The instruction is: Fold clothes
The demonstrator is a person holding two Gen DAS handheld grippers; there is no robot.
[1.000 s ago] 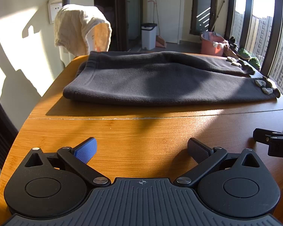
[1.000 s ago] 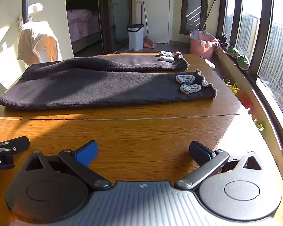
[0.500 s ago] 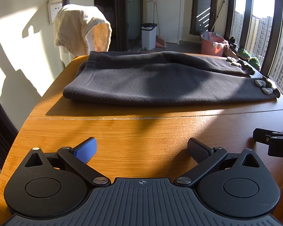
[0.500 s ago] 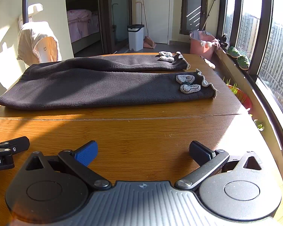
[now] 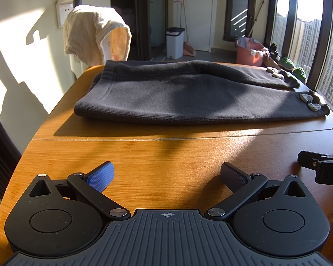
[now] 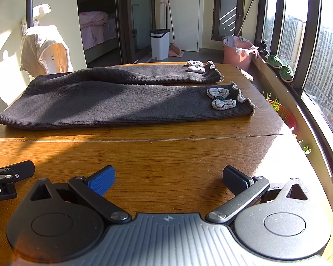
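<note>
Laundry (image 6: pixel 244 44) in pink bucket (image 6: pixel 237 55) — untouched

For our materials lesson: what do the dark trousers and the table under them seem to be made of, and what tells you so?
Dark trousers: probably a soft knit, fleece-like fabric with a matt look; fine ribbing shows along the folded edge. Table: wood or bamboo-look board, possibly veneer, with straight grain lines and a smooth semi-gloss finish that catches the sunlight.

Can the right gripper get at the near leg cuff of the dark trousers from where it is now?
Probably yes. The right gripper has its jaws open and empty, and only bare wooden table lies between it and the cuff of the dark trousers. It is not touching them.
</note>
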